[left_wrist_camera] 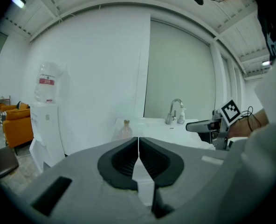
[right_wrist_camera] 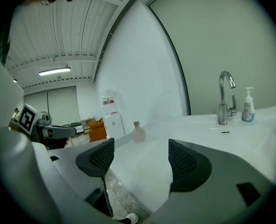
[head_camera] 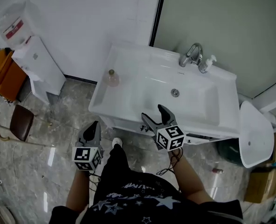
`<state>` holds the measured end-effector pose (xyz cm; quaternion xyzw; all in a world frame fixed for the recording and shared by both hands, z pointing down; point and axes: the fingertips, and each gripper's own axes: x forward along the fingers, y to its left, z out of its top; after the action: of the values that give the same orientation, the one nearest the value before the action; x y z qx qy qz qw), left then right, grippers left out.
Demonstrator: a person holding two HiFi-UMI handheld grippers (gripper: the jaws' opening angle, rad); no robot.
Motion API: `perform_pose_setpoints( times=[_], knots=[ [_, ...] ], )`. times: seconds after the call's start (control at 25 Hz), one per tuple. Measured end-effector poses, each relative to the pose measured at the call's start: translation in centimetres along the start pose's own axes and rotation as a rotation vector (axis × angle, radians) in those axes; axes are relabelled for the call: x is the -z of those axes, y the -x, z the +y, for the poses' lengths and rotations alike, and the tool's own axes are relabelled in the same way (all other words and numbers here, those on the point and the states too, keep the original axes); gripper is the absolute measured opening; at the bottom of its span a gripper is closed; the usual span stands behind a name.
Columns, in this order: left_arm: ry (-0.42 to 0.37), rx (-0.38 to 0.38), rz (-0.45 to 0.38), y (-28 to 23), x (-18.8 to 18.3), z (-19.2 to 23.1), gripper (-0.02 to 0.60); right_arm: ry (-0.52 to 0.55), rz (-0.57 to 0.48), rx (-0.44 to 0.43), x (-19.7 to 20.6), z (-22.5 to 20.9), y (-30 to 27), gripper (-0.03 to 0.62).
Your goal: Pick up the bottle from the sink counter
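A small clear bottle (head_camera: 112,78) with a pale cap stands upright on the left side of the white sink counter (head_camera: 128,101). It also shows in the left gripper view as the bottle (left_wrist_camera: 125,130) and in the right gripper view as the bottle (right_wrist_camera: 138,132). My left gripper (head_camera: 94,126) hangs below the counter's front left corner, jaws shut and empty. My right gripper (head_camera: 155,114) is at the counter's front edge, jaws open with nothing between them. Both are well short of the bottle.
A chrome tap (head_camera: 192,55) and a soap dispenser (head_camera: 206,64) stand at the back of the basin. A water dispenser (head_camera: 31,59) is by the wall at left, with an orange sofa (head_camera: 5,73) and a brown stool (head_camera: 20,122). A white bin lid (head_camera: 255,134) is at right.
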<state>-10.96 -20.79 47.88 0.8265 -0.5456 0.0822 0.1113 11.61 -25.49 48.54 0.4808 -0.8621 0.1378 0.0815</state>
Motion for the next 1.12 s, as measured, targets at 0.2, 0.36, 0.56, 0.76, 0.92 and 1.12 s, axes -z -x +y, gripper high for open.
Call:
perform_pose_setpoints(
  times=[0.2, 0.36, 0.56, 0.76, 0.92, 1.12],
  knots=[
    [0.011, 0.023, 0.027, -6.1, -1.3, 4.3, 0.022, 0.017, 0.042, -0.028, -1.4, -0.1, -8.7, 0.348],
    [0.008, 0.039, 0.051, -9.7, -2.3, 7.2, 0.021, 0.044, 0.071, -0.058, -2.7, 0.2, -14.4, 0.348],
    [0.021, 0.043, 0.069, -12.7, -2.8, 10.7, 0.021, 0.066, 0.111, -0.089, -3.2, 1.1, -20.0, 0.348],
    [0.042, 0.045, 0.084, -15.0, -2.9, 13.4, 0.022, 0.097, 0.153, -0.11, -2.9, 1.5, -24.3, 0.336],
    [0.056, 0.045, 0.091, -16.4, -2.7, 15.1, 0.021, 0.13, 0.184, -0.124, -2.3, 1.9, -26.8, 0.328],
    [0.074, 0.052, 0.118, -17.5, -2.4, 16.9, 0.021, 0.162, 0.221, -0.128, -1.4, 2.4, -29.3, 0.308]
  ],
)
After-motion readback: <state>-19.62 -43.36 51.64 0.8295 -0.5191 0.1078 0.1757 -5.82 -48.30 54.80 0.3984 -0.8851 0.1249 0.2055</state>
